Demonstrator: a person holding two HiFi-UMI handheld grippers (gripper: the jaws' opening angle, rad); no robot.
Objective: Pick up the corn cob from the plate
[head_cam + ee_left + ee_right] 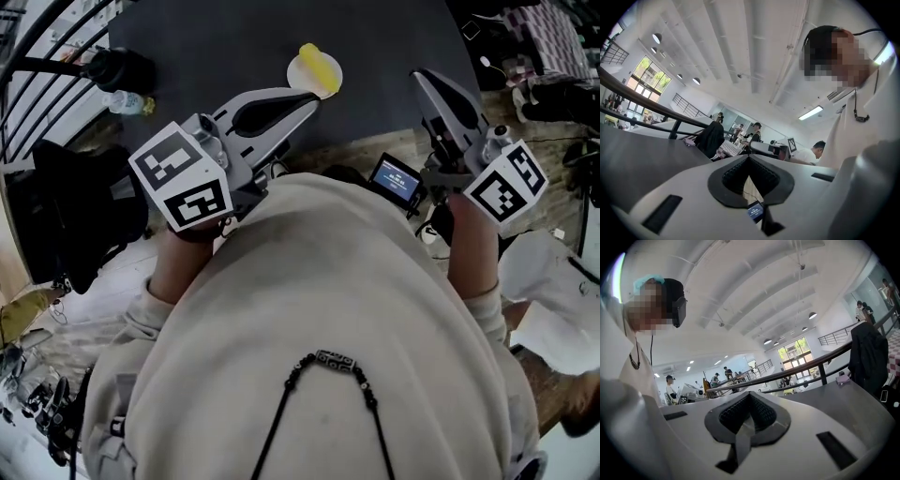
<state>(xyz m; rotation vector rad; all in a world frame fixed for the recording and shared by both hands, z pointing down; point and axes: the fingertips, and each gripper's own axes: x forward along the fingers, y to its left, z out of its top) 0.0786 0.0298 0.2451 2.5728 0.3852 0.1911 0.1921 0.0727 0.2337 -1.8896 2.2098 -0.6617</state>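
Observation:
A yellow corn cob [320, 64] lies on a small white plate [300, 77] near the front edge of the dark grey table [206, 37]. My left gripper [314, 97] hovers just in front of the plate, pointing at it, jaws shut and empty. My right gripper [419, 75] is off to the plate's right, over the table's edge, also shut on nothing. In the left gripper view the left gripper [749, 157] has its pads meeting at the tip. The right gripper view shows the right gripper [750, 394] closed the same way. Neither gripper view shows the corn.
A water bottle [127, 101] and a black object [117, 67] stand at the table's left end by a railing. A small screened device [396, 180] sits below the table edge between my hands. A black bag [70, 216] lies at the left and white bags [553, 281] at the right.

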